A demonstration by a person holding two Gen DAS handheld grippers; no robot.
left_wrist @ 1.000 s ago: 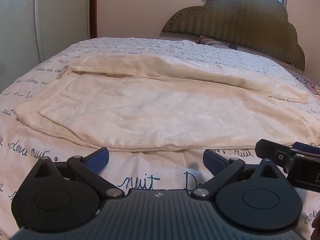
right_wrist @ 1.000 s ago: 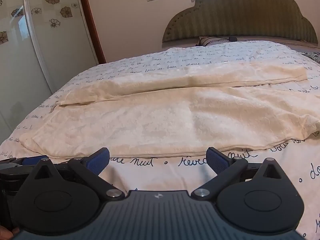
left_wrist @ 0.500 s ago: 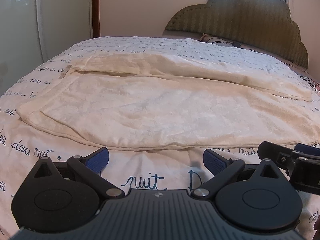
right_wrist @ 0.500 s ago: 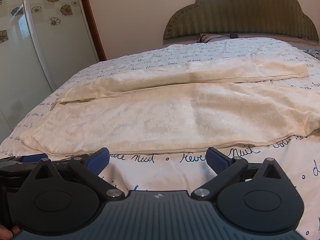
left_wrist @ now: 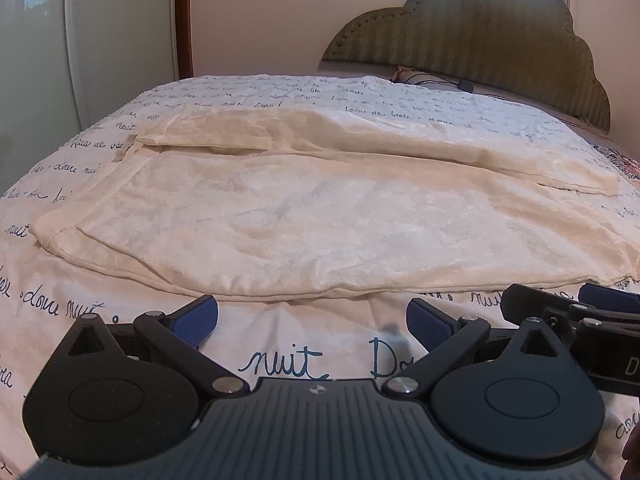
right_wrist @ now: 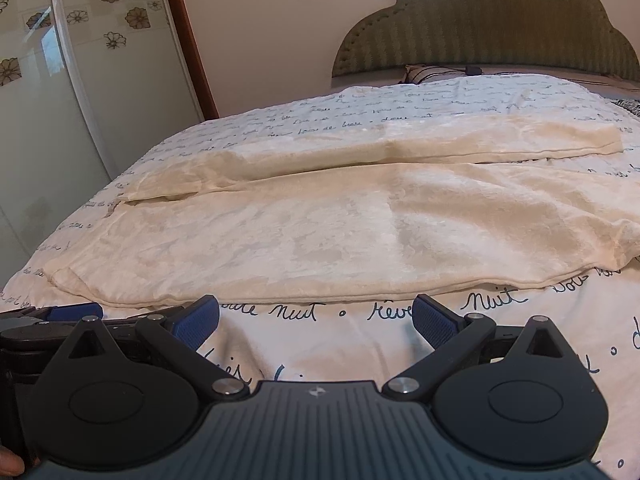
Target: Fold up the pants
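Across the middle of both frames, cream pants (left_wrist: 320,216) lie flat on a white bedspread (left_wrist: 288,360) printed with dark blue handwriting. In the left wrist view the 2 legs run from the left side of the frame to the right: one broad leg fills the centre, and the other lies behind it toward the upper part, ending at a hem at the right edge. A small tab of fabric shows at the upper left of the garment. The right wrist view (right_wrist: 320,240) shows the same layout, with the farther leg reaching to the upper right and the nearer leg's edge bunched at the right side of the frame.

At the bottom centre of the left wrist view, the left gripper (left_wrist: 312,320) hangs over bare bedspread just short of the pants' near edge, its 2 blue pads spread wide with nothing between them. The right gripper (right_wrist: 316,318) sits likewise at the bottom centre of its own view, pads wide apart and empty, and it also appears at the lower right of the left wrist view.

A green scalloped headboard (right_wrist: 480,28) stands in the upper right, and a glass door with flower decals (right_wrist: 60,80) fills the upper left.
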